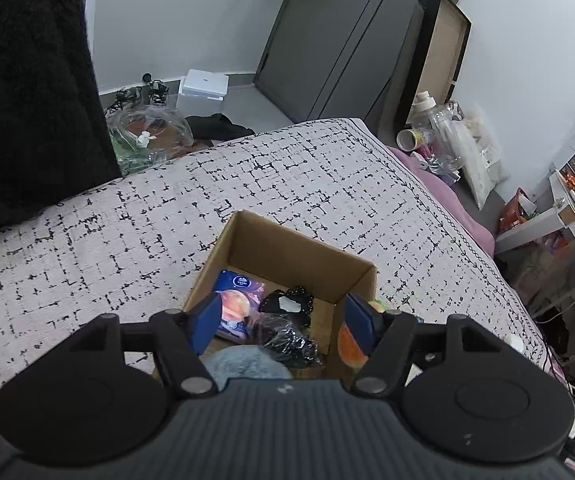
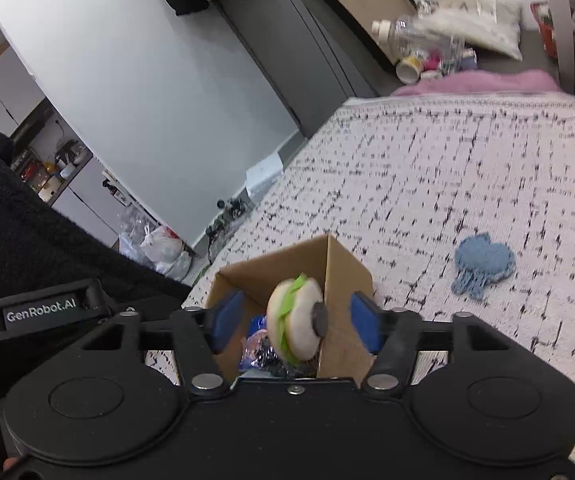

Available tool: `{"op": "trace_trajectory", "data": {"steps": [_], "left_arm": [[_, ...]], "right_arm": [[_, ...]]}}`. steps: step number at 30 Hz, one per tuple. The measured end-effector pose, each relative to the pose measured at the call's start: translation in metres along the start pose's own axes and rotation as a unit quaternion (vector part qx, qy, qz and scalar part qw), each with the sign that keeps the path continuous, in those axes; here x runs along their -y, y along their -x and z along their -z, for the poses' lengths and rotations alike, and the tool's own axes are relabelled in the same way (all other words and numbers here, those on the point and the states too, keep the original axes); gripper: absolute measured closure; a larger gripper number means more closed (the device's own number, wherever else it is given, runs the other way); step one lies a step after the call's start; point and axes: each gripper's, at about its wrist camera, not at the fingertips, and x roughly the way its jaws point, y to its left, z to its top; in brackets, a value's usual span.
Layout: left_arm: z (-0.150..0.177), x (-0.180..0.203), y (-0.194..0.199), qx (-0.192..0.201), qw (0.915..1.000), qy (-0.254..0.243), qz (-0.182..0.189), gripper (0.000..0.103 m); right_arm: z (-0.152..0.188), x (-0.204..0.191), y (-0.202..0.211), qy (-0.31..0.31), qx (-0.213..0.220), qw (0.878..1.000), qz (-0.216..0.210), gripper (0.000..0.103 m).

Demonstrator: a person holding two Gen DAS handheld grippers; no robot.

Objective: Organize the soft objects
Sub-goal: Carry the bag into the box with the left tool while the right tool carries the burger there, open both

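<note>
A cardboard box [image 1: 283, 248] stands on the patterned bed cover; it also shows in the right wrist view [image 2: 339, 268]. Inside lie a blue planet-print pack [image 1: 235, 304], a black lacy item [image 1: 289, 304], a crinkled black bag [image 1: 287, 340] and a grey-blue fluffy thing [image 1: 243, 364]. My left gripper [image 1: 283, 320] is open above the box. My right gripper [image 2: 293, 320] is open over the box; a plush burger [image 2: 295, 316] is between its fingers, touching neither, above the box. An orange plush [image 1: 349, 344] sits by the left gripper's right finger. A blue knitted jellyfish [image 2: 481, 266] lies on the cover.
The bed cover [image 1: 327, 168] spreads around the box. A pink blanket [image 2: 479, 82] lies at the far edge. Bottles and bags [image 1: 447, 144] crowd the floor beside the bed. A black fleece garment [image 1: 27, 80] hangs at left. A white box [image 1: 203, 88] stands by the wall.
</note>
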Motion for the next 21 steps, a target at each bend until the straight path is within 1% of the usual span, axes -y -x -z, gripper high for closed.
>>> {"op": "trace_trajectory", "data": {"steps": [2, 5, 11, 16, 19, 21], "left_arm": [[0.001, 0.0, 0.003, 0.002, 1.0, -0.003, -0.001, 0.03], [0.003, 0.003, 0.005, 0.001, 1.0, -0.008, -0.002, 0.024], [0.008, 0.01, 0.007, -0.018, 0.9996, -0.023, -0.003, 0.022], [0.013, 0.016, 0.01, -0.02, 0.999, -0.038, -0.011, 0.021], [0.014, 0.021, 0.011, -0.018, 0.9985, -0.047, -0.021, 0.02], [0.015, 0.026, 0.011, -0.018, 0.9982, -0.052, -0.022, 0.016]], "right_arm": [[-0.002, 0.001, 0.005, -0.002, 0.005, 1.0, -0.003, 0.041], [-0.004, 0.005, 0.01, -0.006, 0.012, 1.0, 0.008, 0.04], [-0.005, 0.014, 0.02, -0.007, 0.017, 1.0, 0.024, 0.04], [-0.008, 0.023, 0.031, 0.0, 0.018, 0.999, 0.038, 0.032], [-0.011, 0.03, 0.038, 0.003, 0.017, 0.999, 0.043, 0.026], [-0.014, 0.037, 0.043, -0.001, 0.02, 0.999, 0.047, 0.022]]}}
